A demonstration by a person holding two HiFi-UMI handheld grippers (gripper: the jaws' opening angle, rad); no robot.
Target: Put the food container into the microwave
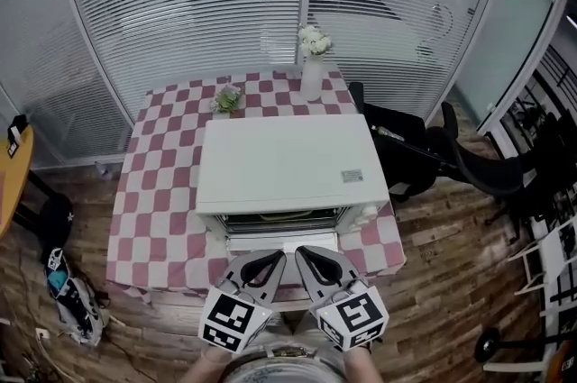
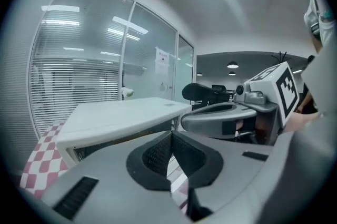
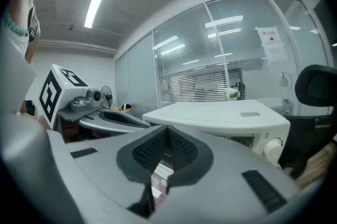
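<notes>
Your left tongs [image 1: 274, 258] and right tongs [image 1: 303, 252] hang side by side close to your body, tips pointing at the front edge of the microwave [image 1: 284, 160]. Each gripper view shows its ribbed pads pressed together with nothing between them, so both are closed and empty. The food container does not appear in any view: it is not on the checked table [image 1: 158, 192], not on top of the microwave and not in either pair of tongs. The step in hand therefore looks like finding it, not carrying it. Turn your head until you see it before you reach for anything. The microwave's front is seen so steeply from above that you cannot tell whether its door is open; tilt down and check, because the door probably has to be dealt with first, while both tongs are free. If it needs opening, use one pair of tongs and keep clear of the knob [image 3: 272, 149] at the right of the front. When you pick up the container, spread the tongs well before closing on its rim or wall, and keep it level so nothing spills. Bring it in low and straight towards the opening. The vase of flowers [image 1: 312, 66] and the small plant [image 1: 227, 99] stand behind the microwave, out of your path.
</notes>
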